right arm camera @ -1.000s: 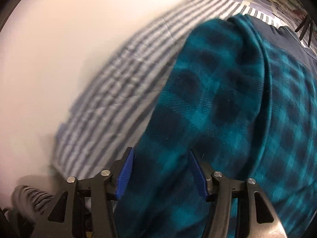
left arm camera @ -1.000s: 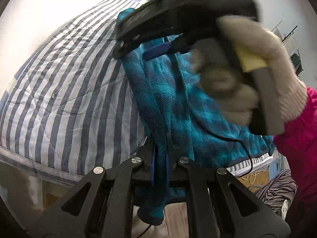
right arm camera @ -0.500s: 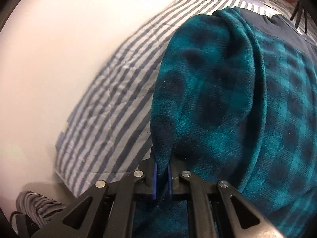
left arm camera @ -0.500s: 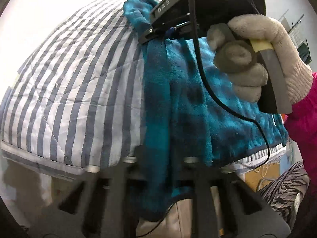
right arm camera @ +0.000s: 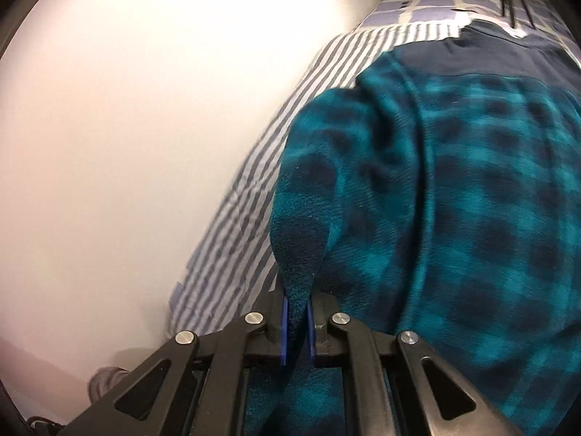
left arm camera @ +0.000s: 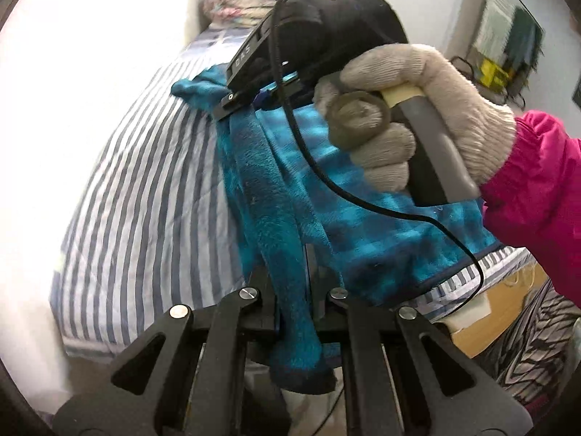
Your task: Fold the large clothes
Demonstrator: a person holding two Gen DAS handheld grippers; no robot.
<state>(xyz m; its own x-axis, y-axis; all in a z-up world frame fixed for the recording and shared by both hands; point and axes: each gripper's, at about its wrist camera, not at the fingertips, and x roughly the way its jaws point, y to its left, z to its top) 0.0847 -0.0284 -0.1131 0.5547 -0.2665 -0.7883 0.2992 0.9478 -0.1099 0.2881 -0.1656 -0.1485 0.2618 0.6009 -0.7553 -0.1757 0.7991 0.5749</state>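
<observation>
Here the left gripper (left arm camera: 292, 287) is clamping a fold of the teal plaid fleece garment (left arm camera: 348, 225), which is lying on the striped bedspread (left arm camera: 145, 196) with its edge hanging over the side. The right gripper (right arm camera: 297, 323), held in a gloved hand (left arm camera: 406, 116), is pinching another ridge of that fleece garment (right arm camera: 454, 218) between its blue pads (right arm camera: 284, 330).

Only readable thing I could find was some white lettering on the black side plate of the right gripper (left arm camera: 267, 96), seen from the left wrist camera. It looked like "DAS", printed along the plate's edge and tilted with it. Papers on the far wall at the upper right were too blurry to read. The right wrist view had no text at all.
</observation>
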